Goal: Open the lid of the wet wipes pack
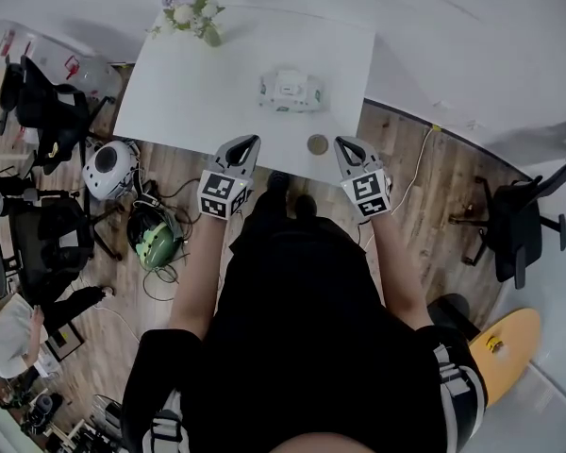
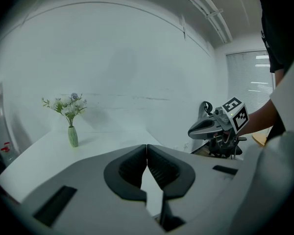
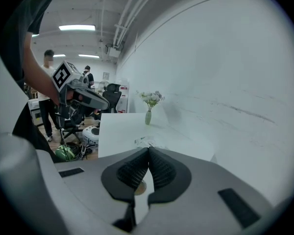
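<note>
The wet wipes pack (image 1: 291, 91) lies flat on the white table (image 1: 208, 92), right of its middle, lid down as far as I can see. In the right gripper view the wet wipes pack (image 3: 143, 141) shows small, just beyond the jaws. My left gripper (image 1: 249, 143) is shut at the table's near edge, left of the pack and nearer to me. My right gripper (image 1: 343, 145) is shut too, at the near edge right of the pack. Both jaws meet with nothing between them in the left gripper (image 2: 147, 148) and right gripper (image 3: 149, 151) views.
A small vase of flowers (image 1: 194, 9) stands at the table's far left corner. A round brownish disc (image 1: 318, 144) lies near the front edge between the grippers. Chairs (image 1: 52, 111), a round white appliance (image 1: 109, 168) and cables crowd the floor to the left; another chair (image 1: 514, 220) stands at right.
</note>
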Demonstrator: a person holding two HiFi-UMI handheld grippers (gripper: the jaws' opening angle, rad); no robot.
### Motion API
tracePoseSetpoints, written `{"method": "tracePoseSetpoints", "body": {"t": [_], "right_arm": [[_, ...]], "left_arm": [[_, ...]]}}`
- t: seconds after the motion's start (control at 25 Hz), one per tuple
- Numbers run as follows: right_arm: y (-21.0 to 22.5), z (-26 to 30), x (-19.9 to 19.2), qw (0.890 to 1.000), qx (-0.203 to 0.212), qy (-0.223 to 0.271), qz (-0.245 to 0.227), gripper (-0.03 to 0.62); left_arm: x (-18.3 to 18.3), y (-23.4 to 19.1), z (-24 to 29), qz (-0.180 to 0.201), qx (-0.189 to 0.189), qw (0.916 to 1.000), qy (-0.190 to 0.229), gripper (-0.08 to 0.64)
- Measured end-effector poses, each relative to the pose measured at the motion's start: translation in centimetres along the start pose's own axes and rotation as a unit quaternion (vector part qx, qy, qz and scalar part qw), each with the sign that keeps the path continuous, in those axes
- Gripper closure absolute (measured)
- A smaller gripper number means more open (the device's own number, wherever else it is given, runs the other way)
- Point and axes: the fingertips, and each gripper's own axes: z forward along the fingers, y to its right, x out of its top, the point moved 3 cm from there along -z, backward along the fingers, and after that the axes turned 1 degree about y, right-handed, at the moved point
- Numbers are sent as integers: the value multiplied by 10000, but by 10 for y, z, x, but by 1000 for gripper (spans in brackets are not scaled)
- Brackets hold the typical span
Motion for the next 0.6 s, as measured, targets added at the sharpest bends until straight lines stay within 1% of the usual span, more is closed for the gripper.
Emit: {"method": "tracePoseSetpoints", "body": {"t": [0.32, 0.6], "right_arm": [[-6, -18, -4, 9996, 110, 205, 129, 577], [-12, -26, -7, 9995, 143, 249, 153, 577]], "left_arm": [[2, 25, -11, 73, 32, 9999, 68, 537], [-2, 34, -18, 91, 43, 9999, 55, 537]]}}
